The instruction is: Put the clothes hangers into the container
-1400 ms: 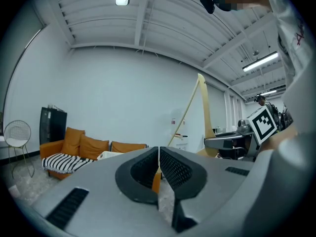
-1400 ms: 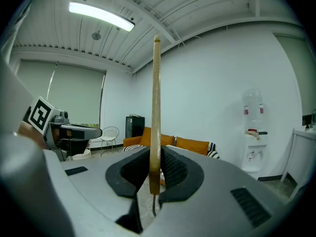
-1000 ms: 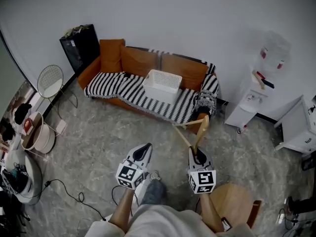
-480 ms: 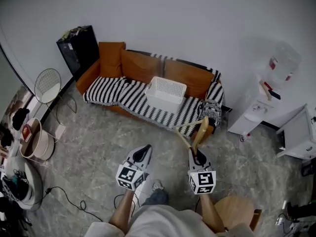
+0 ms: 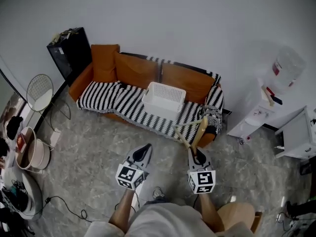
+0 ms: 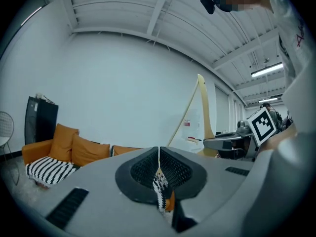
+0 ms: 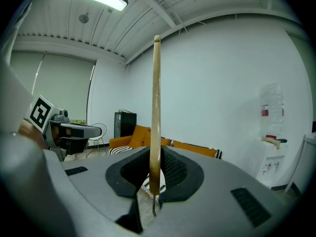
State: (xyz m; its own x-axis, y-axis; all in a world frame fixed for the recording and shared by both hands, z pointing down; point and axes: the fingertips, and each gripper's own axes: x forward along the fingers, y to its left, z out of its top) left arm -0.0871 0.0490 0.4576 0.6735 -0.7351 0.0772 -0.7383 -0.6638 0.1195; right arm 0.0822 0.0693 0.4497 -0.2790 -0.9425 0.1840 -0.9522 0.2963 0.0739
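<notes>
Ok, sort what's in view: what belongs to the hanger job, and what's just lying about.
Job in hand:
wooden hanger, clamped in the right gripper
white basket, sitting on the sofa
left gripper, shut and empty

Just lying about:
the sofa itself
water dispenser
black cabinet
wire chair

Bare floor (image 5: 94, 142) lies open between the person and the orange sofa (image 5: 138, 69). The white basket (image 5: 160, 105) on its seat stands open-topped. A wooden clothes hanger (image 5: 199, 134) juts from the right gripper (image 5: 196, 155) toward the sofa's end. Black cabinet (image 5: 69, 51), wire chair (image 5: 39, 89) and water dispenser (image 5: 259, 115) flank the sides.
</notes>
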